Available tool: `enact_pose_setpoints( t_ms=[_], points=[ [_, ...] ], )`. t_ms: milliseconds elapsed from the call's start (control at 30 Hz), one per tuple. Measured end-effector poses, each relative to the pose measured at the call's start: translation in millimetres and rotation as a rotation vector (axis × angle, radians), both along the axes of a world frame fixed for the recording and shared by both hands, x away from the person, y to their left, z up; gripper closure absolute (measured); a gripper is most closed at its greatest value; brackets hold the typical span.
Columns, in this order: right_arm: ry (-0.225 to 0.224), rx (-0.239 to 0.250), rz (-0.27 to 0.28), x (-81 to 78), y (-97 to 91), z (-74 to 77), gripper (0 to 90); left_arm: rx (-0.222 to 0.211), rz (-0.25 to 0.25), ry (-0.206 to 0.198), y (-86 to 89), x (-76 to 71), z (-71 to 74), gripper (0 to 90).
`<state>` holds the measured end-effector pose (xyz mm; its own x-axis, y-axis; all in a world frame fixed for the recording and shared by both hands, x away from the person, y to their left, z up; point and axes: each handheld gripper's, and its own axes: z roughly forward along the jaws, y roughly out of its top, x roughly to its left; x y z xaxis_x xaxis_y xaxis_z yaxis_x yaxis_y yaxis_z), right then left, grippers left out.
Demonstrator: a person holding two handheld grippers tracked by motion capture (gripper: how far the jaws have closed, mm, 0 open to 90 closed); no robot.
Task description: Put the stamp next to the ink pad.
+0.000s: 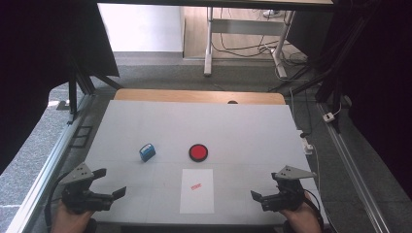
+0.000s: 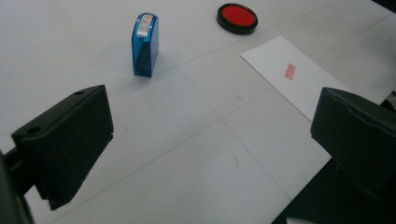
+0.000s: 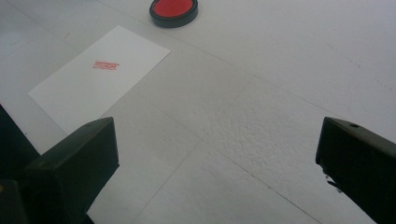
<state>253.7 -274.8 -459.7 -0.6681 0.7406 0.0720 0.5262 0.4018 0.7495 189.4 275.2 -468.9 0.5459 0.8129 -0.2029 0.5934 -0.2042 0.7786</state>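
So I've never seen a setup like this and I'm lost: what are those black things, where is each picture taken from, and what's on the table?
No robot here: a person holds a two-jaw claw in each hand. The high view looks down on the table, with the left claw and the right claw near its front edge. The other two pictures come from cameras riding on each claw, looking out between its black jaws. On the table stand a blue stamp and a red ink pad, and a sheet of paper with a red stamp mark lies in front. Both claws are open and hold nothing.
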Motion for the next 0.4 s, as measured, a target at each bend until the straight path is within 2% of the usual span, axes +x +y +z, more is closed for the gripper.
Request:
enact_pose_setpoints(
  t_ms=[167,267,400],
  points=[
    [0.002,-0.003,-0.006,0.4,0.0,-0.2,0.0,0.059,0.002,0.046,-0.7,-3.5,-6.1,0.0],
    [0.005,-0.006,-0.008,0.6,0.3,-0.4,0.0,0.080,-0.002,0.047,-3.2,-3.1,-6.5,0.0],
    [0.006,-0.021,-0.003,1.1,0.8,-1.1,0.0,0.081,-0.010,0.056,-4.7,-1.1,-6.4,0.0]
  ],
)
